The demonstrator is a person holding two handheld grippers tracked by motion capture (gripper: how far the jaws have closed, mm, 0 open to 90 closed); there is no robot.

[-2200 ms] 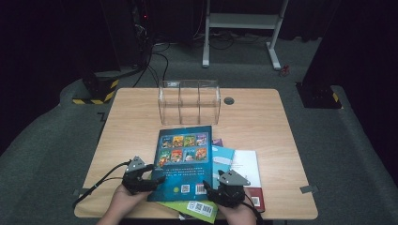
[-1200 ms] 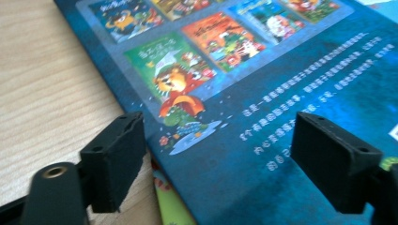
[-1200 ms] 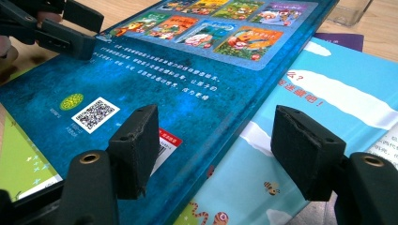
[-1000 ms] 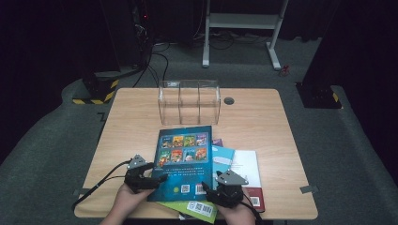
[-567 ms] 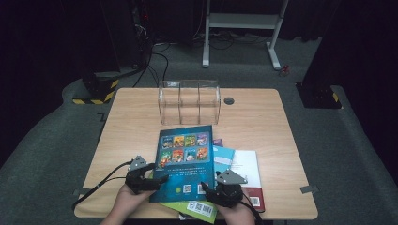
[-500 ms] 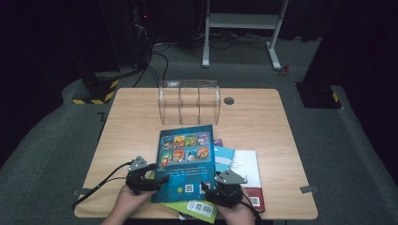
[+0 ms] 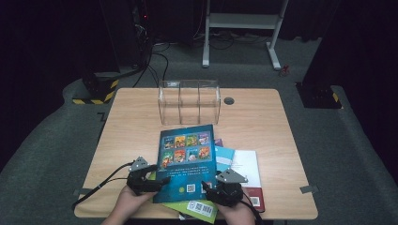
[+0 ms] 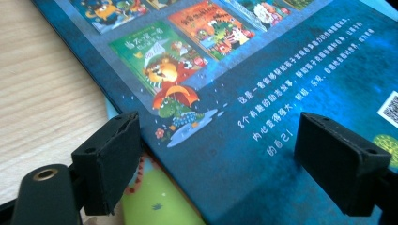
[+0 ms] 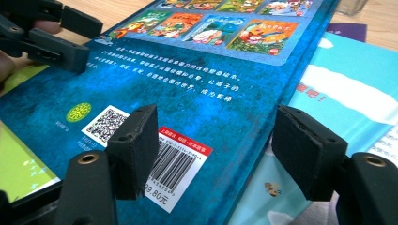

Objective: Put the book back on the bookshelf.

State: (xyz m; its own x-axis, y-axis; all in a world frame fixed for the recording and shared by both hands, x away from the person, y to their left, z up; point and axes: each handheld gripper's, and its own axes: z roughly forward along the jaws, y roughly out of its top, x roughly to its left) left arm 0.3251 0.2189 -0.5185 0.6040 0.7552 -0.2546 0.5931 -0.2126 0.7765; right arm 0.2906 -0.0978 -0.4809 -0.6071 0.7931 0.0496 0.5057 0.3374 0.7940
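A dark blue picture book point(image 7: 187, 161) lies back cover up on a stack of books at the near side of the wooden table point(image 7: 136, 122). My left gripper point(image 7: 162, 180) is at its near left corner. In the left gripper view the jaws of the left gripper point(image 8: 225, 159) stand wide, one beside the edge of the blue book point(image 8: 263, 93), the other over its cover. My right gripper point(image 7: 210, 187) is at the near right corner. There the right gripper point(image 9: 213, 145) is open, one jaw above the barcode of the blue book point(image 9: 187, 70), the other past its right edge.
A clear acrylic divider box point(image 7: 189, 101) stands behind the books at mid-table. Under the blue book lie a green book point(image 7: 199, 211), a light blue book point(image 7: 224, 159) and a white and red one point(image 7: 248, 173). A cable hole point(image 7: 229, 101) sits right of the box.
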